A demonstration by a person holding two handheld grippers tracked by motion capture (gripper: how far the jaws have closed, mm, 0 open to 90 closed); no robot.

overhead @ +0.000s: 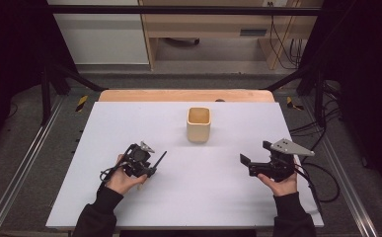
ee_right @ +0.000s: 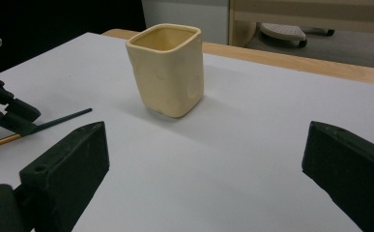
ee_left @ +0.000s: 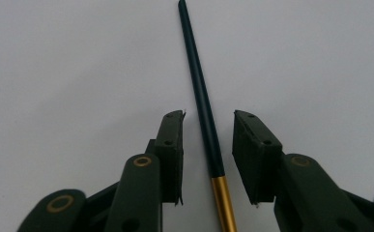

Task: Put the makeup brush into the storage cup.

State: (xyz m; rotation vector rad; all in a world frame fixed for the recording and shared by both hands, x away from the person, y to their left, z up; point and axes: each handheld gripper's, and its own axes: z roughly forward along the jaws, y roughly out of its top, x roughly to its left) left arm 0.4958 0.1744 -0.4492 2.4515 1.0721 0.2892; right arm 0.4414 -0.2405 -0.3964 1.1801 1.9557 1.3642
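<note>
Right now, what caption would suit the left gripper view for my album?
Left gripper straddling a dark, gold-banded paintbrush on the white table, pads not touching it.

The brush (ee_left: 204, 99) is showing a smooth, dark, slightly glossy handle that is giving way to a shiny gold metal ferrule near its lower end. The cup (ee_right: 167, 67), standing far on the table, is looking like cream ceramic with a soft satin glaze and faintly dimpled walls. The white sheet (overhead: 129, 197) covering the table is looking matt and smooth, like paper or laminate, and pale wood is showing along its far edge. The left gripper (ee_left: 208, 154) is showing matt black plastic with rubbery pads and brass-coloured rivets.
</note>
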